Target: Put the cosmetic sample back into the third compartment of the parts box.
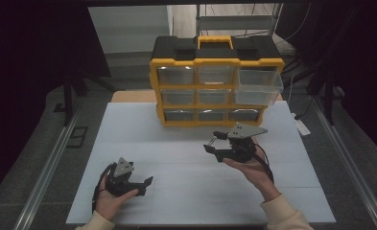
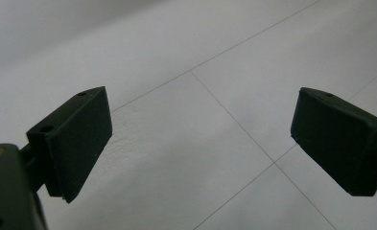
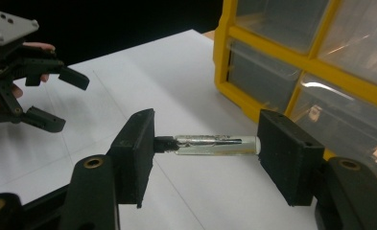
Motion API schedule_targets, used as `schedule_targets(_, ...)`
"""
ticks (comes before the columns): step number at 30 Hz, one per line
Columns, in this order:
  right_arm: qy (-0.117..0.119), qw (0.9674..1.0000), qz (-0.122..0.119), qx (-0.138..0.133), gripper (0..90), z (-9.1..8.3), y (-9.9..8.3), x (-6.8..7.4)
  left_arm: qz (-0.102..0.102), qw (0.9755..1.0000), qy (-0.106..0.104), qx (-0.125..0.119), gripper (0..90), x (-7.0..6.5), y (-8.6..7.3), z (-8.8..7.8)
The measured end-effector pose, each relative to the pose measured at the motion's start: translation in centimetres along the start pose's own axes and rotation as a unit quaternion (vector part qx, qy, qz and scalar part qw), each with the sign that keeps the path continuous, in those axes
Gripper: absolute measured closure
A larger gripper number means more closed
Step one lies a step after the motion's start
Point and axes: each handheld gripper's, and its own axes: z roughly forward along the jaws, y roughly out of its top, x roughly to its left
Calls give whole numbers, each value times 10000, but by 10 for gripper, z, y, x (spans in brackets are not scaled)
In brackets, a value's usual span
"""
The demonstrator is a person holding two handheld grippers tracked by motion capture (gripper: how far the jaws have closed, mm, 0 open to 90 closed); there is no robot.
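Here the right tool [image 3: 205, 146] grips a small clear tube [image 3: 215, 144] lengthwise, one pad on each end, holding it clear of the white counter [image 1: 176, 143]. The yellow drawer organizer [image 3: 291, 57] stands just beyond its tips. Well apart, the left tool [image 2: 200, 143] rests low over the counter, jaws wide with nothing between them.

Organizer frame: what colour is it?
Yellow frame on the organizer, with a black top; clearest in the high view.
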Motion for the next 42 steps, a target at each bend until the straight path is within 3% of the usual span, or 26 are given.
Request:
schedule_targets(23,-377,9982,65,-470,399,-35,22,-9,0,10000,23,-15,76,-1,1,0)
schedule_targets(42,-607,9956,82,-704,398,-49,39,-12,7,10000,2,-12,76,-2,2,1)
